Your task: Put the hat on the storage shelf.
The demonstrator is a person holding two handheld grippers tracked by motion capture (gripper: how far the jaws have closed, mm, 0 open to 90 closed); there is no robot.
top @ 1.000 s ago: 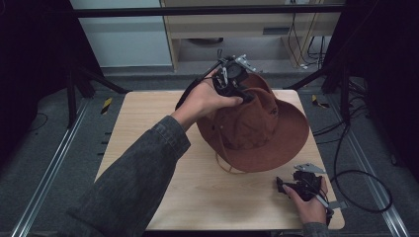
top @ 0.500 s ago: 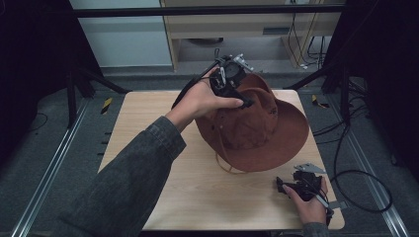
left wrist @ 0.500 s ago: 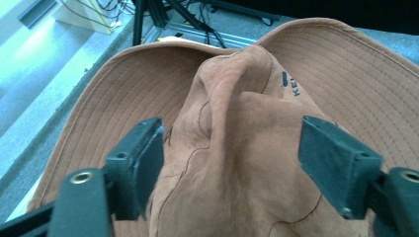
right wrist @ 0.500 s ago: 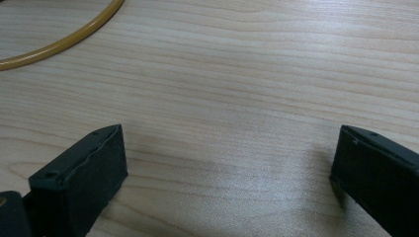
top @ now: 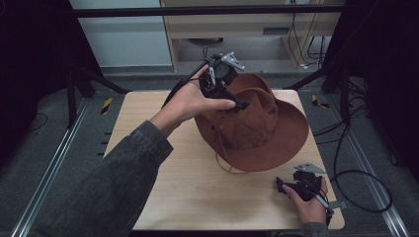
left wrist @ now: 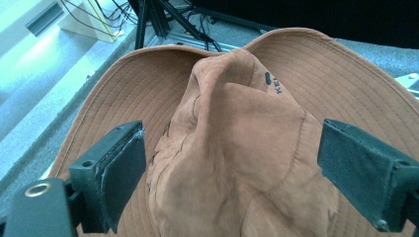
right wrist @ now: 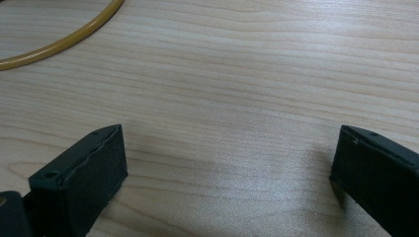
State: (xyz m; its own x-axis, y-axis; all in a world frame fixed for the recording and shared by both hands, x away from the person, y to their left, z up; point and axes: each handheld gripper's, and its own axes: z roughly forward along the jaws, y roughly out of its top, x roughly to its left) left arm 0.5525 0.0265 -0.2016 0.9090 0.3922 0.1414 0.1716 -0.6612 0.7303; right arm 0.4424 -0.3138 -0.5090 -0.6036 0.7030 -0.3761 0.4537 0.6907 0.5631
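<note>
Standing by the wooden table (top: 197,197), I see it first, pale and broad, with a brown wide-brimmed hat (top: 262,128) lying on its far right part. The hat sits crown up, the crown creased and slumped, and the brim reaches close to the table's right edge. Seen from above, the brim's longer stretch runs from the far left towards the near right. Nothing lies inside the hat that I can see; its yellowish chin cord (top: 230,165) loops out from under the near brim onto the bare wood.

A grey-sleeved arm comes in from the lower left, and the left gripper (top: 237,101) hangs over the crown's left side. Its jaws have just been opening: in the left gripper view they stand wide, one on each side of the crumpled crown, with the pads clear of the cloth.

Near the table's front right corner the right gripper (top: 289,186) rests low over the wood, its jaws spread with only bare board between them. The cord curves across the top-left corner of its view.
</note>
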